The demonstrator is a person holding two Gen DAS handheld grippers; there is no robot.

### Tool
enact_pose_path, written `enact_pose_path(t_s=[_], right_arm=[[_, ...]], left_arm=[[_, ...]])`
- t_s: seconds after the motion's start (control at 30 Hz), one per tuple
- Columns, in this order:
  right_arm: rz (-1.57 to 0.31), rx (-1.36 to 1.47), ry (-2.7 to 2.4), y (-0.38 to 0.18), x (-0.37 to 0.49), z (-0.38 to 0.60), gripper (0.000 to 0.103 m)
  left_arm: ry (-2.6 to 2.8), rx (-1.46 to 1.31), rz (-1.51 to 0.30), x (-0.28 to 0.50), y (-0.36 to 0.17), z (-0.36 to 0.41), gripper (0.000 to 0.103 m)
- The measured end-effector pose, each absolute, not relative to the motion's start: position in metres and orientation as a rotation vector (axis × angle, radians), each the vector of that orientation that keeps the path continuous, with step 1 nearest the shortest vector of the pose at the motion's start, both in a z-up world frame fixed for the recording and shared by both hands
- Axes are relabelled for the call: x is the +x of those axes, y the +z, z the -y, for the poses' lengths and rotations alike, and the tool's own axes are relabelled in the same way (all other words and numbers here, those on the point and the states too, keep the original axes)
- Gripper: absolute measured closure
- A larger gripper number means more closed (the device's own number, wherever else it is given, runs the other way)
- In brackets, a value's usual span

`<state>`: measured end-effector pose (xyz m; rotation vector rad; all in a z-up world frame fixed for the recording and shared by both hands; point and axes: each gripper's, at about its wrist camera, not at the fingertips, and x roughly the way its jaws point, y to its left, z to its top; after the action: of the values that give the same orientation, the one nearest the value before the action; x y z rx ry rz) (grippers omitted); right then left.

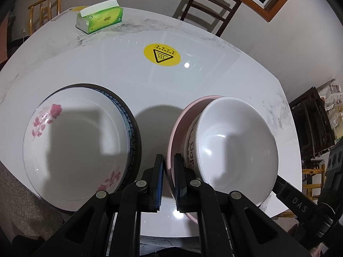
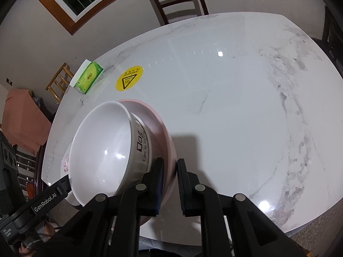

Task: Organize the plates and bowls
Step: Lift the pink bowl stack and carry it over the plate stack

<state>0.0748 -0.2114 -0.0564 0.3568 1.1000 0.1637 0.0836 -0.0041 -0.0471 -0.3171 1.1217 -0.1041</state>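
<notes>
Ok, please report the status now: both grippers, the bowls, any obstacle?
Left gripper and right gripper both astride pink plate rim. White bowl sits in it. Flowered plate stack alongside. No obstacle.

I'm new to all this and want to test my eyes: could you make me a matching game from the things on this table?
Things:
1. pink round plate
2. white ceramic bowl with black lettering
3. green tissue box
4. yellow round warning sticker

Descriptions:
A. far table edge
B. stuck flat mid-table
C. gripped at rim by both tongs
D. sits in the plate

Pairs: 1-C, 2-D, 3-A, 4-B
</notes>
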Motion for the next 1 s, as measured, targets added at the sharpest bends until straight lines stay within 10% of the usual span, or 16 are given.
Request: enact_pose_path(t_s=[1.0], right_arm=[[-1.122,0.182,0.368,-0.02,0.106,0.087,0.09]], left_arm=[[0.073,-0.397,-1.034,0.07,-0.009,-0.107,0.098]])
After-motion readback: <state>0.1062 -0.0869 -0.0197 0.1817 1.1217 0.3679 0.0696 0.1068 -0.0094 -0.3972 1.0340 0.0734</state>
